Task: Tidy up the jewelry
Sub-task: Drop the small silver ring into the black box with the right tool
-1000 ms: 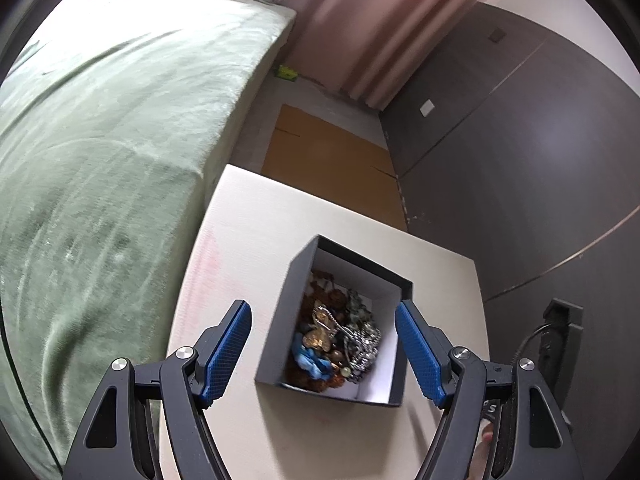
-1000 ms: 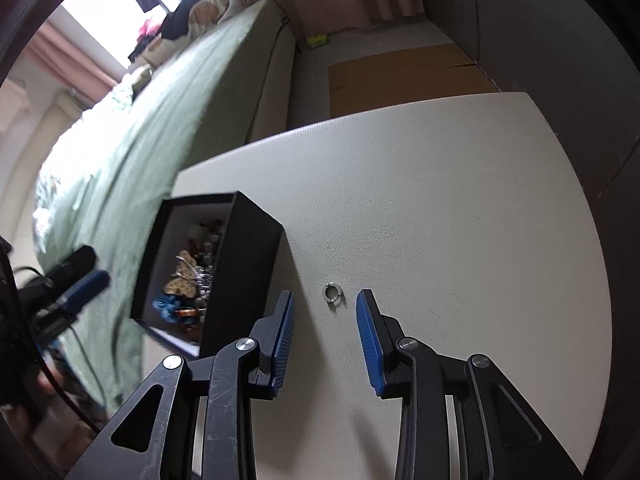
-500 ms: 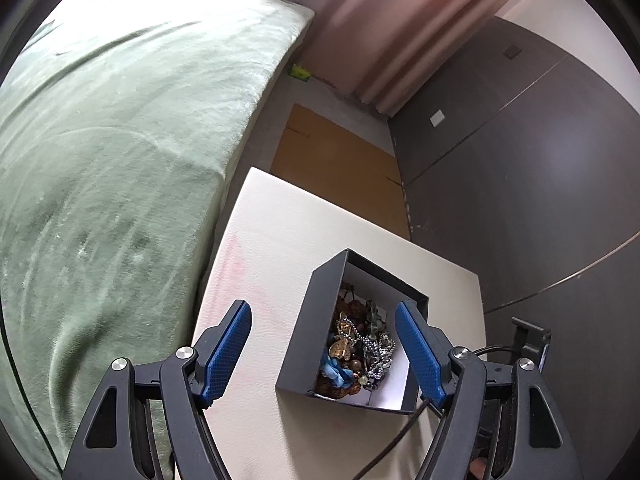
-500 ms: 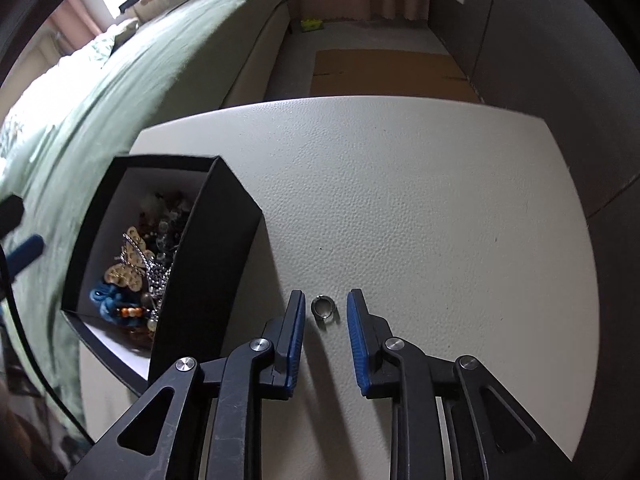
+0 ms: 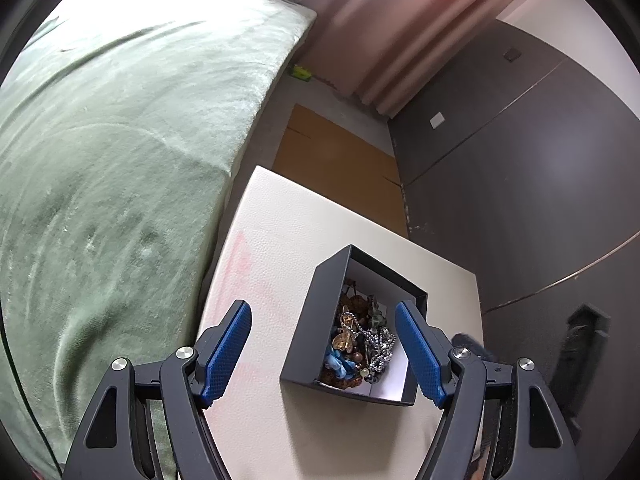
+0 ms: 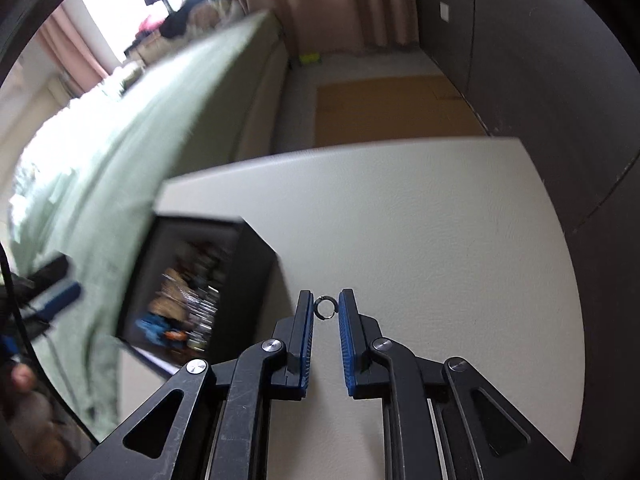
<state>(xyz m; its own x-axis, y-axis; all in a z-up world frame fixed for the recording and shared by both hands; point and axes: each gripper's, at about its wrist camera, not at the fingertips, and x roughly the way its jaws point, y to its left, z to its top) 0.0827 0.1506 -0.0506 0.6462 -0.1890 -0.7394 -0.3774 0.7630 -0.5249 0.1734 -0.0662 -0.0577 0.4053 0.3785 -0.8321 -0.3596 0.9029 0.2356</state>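
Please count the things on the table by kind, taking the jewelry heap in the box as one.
Box: 1
Jewelry heap: 1
Ring: 1, held between the right hand-held gripper fingers
Total: 3

Bare tabletop (image 6: 420,220) right of and beyond the black box (image 6: 248,280), open to a gripper. Left of the box, only a narrow table strip (image 5: 256,280), then the green bed (image 5: 120,160) hard alongside. Beyond the box, table edge, then floor.
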